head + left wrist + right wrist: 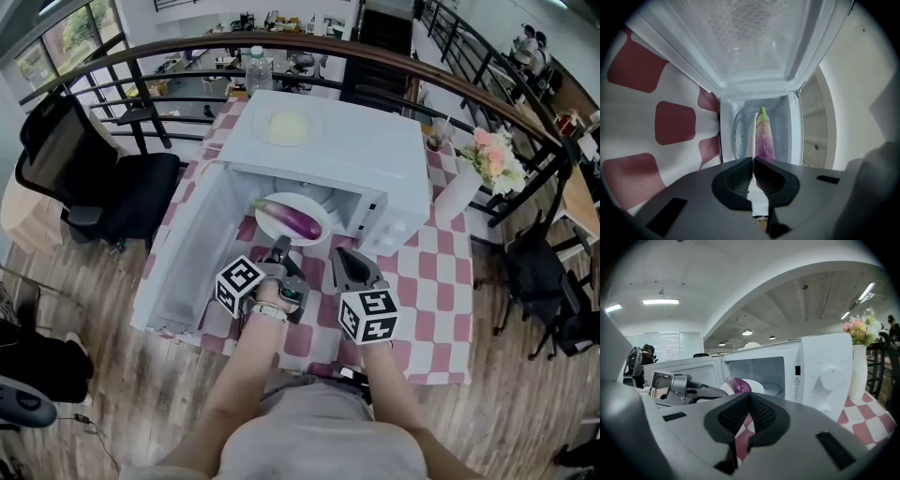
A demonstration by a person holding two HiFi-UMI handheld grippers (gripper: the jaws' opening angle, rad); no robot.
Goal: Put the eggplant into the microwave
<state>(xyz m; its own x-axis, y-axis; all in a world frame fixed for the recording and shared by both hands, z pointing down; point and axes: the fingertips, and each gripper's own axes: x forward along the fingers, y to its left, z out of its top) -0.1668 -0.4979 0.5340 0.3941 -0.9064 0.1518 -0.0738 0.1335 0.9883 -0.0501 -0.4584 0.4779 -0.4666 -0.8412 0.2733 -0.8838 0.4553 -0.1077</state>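
Note:
The purple eggplant (298,221) lies on a white plate (306,201) at the mouth of the white microwave (366,155), whose door (187,267) hangs open to the left. My left gripper (279,247) is at the plate's near rim, shut on it. In the left gripper view the plate (755,131) runs edge-on straight into the closed left gripper (753,159), with the eggplant (764,136) beyond. My right gripper (340,255) is just right of the plate, shut and empty. Past the right gripper (749,394) in its own view are the eggplant (737,384) and the microwave (825,376).
The microwave stands on a red-and-white checked cloth (431,281). A white vase of flowers (473,173) is to its right, a water bottle (257,67) behind it, and a pale round dish (286,127) on top. A black chair (103,183) stands at the left, a railing behind.

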